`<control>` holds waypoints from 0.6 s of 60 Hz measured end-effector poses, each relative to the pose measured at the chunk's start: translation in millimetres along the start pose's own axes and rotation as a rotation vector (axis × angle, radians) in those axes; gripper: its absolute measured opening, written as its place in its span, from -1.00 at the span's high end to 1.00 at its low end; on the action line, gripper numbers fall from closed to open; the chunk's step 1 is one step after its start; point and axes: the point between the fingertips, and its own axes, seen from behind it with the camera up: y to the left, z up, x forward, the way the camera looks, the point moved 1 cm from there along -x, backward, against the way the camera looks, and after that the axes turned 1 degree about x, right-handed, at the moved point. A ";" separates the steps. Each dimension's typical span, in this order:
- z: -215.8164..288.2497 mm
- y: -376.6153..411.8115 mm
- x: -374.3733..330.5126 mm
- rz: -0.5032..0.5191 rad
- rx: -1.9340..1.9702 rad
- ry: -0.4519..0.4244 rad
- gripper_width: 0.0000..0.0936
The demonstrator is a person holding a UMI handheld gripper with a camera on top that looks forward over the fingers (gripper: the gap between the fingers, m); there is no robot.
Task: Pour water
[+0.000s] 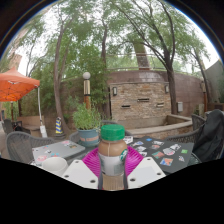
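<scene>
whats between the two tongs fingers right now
In the gripper view, a green-lidded jar stands between the tongs, against their pink pads; whether both press it is unclear.

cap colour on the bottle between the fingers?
Green, on the clear plastic bottle; the cap shows in the gripper view.

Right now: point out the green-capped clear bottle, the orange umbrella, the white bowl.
green-capped clear bottle (113,132), gripper view, on its cap
orange umbrella (18,86), gripper view, on its canopy
white bowl (54,165), gripper view, on its rim
</scene>
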 end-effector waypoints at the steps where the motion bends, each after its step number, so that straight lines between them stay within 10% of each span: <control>1: -3.5 0.4 2.0 0.002 0.000 0.003 0.40; 31: -22.0 -27.8 -9.9 0.029 -0.058 0.044 0.37; 36: -23.8 -22.9 -1.5 0.029 -0.073 0.062 0.13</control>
